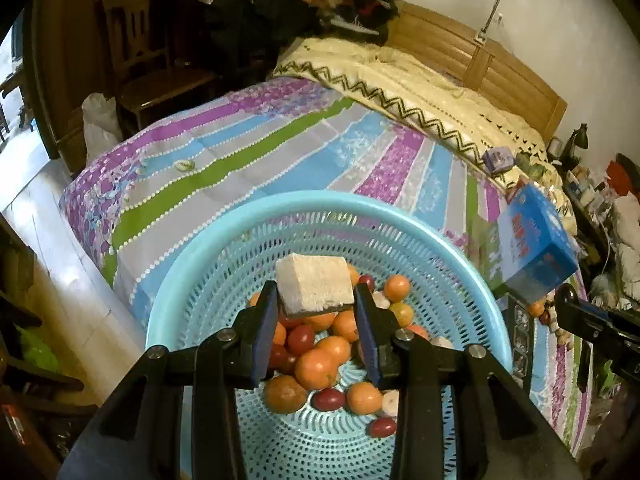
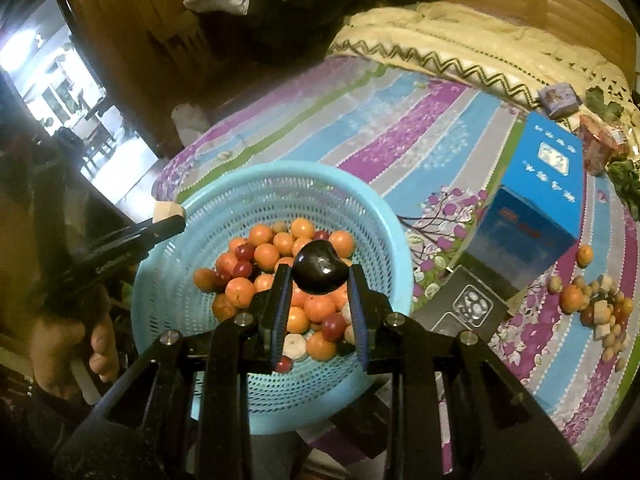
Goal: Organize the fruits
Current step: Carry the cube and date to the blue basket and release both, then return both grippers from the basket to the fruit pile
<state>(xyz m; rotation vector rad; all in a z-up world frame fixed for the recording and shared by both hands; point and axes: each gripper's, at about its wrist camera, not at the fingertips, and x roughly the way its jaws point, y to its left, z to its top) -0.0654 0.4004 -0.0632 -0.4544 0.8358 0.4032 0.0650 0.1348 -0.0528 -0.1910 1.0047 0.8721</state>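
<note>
**Both grippers loaded over the basket**

On the bed, the blue basket holds piled fruits. Left gripper jaws clamp a pale block; right gripper jaws pinch a dark glossy fruit above them.

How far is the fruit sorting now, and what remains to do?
Done: many oranges and red fruits already lie in the blue basket. In hand: the left gripper holds a pale block and the right gripper holds a dark glossy fruit, both above the basket. Left: a small pile of fruits on the bedspread.
</note>
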